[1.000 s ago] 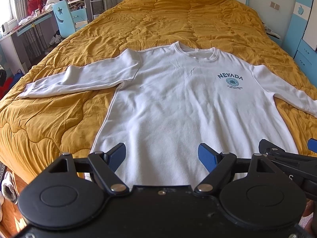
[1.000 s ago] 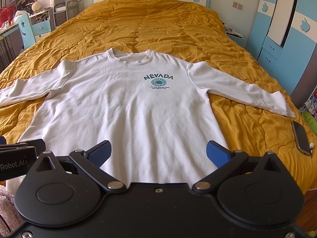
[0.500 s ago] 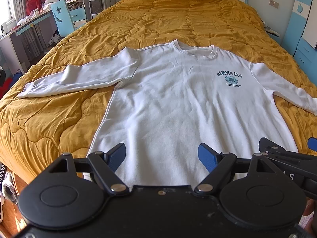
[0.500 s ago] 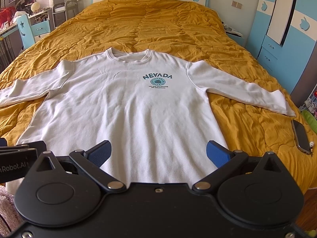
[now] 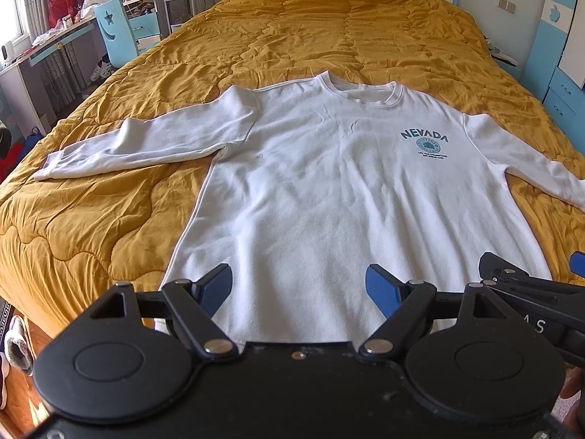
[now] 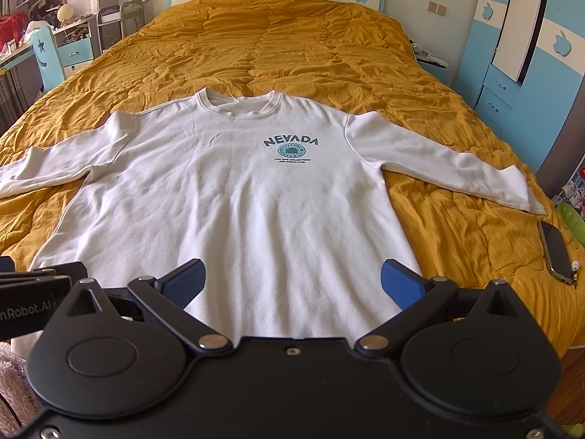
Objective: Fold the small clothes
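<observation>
I see a white long-sleeved sweatshirt (image 6: 234,201) lying flat, front up, on the mustard quilt (image 6: 292,51) — both sleeves spread out sideways, collar toward the headboard, a teal "NEVADA" print (image 6: 291,141) on the chest. My left gripper (image 5: 299,285) and right gripper (image 6: 292,281) hover over the hem with jaws spread wide, holding nothing. A phone (image 6: 556,252) lies near the right cuff.

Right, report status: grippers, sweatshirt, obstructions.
Left hand-held gripper open, right hand-held gripper open, both empty at hem. White sweatshirt flat, sleeves spread, unfolded. Phone on quilt past right cuff.
</observation>
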`<state>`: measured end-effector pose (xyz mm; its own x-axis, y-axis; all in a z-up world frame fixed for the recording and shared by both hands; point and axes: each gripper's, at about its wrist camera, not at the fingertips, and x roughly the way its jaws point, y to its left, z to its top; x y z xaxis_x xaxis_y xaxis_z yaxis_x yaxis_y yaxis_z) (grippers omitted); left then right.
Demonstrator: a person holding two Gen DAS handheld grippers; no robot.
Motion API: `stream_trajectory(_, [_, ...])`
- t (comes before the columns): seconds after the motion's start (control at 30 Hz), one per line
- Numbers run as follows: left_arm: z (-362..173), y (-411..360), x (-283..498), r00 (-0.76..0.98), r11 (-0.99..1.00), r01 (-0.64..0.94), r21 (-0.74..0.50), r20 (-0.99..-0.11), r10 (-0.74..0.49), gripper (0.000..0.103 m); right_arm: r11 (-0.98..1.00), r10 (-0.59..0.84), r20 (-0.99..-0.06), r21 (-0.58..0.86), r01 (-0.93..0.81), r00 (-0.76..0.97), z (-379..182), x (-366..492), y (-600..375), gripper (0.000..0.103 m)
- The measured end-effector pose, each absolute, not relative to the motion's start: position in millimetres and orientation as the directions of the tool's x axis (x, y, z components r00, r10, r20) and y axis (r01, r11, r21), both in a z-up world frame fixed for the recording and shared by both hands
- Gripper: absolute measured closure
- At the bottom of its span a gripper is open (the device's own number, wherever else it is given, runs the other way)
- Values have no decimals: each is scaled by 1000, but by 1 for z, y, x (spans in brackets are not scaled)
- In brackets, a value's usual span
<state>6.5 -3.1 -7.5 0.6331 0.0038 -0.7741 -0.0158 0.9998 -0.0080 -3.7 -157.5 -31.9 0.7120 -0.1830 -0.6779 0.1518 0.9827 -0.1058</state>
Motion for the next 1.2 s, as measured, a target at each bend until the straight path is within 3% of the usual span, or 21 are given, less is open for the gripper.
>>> stream_trajectory(0.93, [-9,-3,8,628,1000,-12,-15,-778,-4,18,984,-175,-680,-93,153,712,-40,-6,-158,0])
stream_trajectory(1.2, [-10,-7,16,646,994,51,-98,-756,-108,18,987,-127,-642,-6,161,756,-28,0,-180,0])
